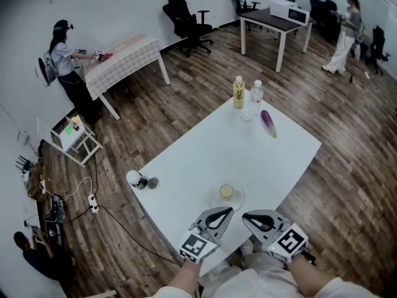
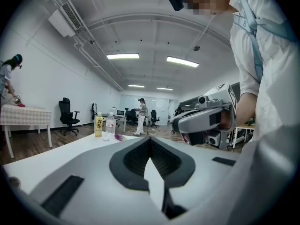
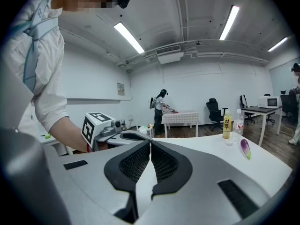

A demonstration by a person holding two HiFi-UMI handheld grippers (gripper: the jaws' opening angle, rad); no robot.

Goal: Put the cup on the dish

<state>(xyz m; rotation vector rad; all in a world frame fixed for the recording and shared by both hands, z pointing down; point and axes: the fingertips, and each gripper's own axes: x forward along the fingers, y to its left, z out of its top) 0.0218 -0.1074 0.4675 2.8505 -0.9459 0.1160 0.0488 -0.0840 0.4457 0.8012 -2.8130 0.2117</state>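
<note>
In the head view a small cup point(image 1: 226, 192) with yellowish contents stands on a clear dish point(image 1: 238, 202) near the front edge of the white table point(image 1: 205, 154). My left gripper point(image 1: 228, 211) hovers just in front of the dish with its jaws together and nothing between them. My right gripper point(image 1: 245, 216) sits beside it to the right, also shut and empty. In the left gripper view the left gripper point(image 2: 150, 146) has its pads meeting, and the right gripper point(image 3: 150, 148) shows the same in its own view. Neither gripper view shows the cup or the dish.
A yellow bottle point(image 1: 238, 92), a clear water bottle point(image 1: 256, 95) and a purple eggplant point(image 1: 268, 123) lie at the table's far end. A white round object point(image 1: 133, 178) sits at the left corner. People, chairs and other tables stand around the room.
</note>
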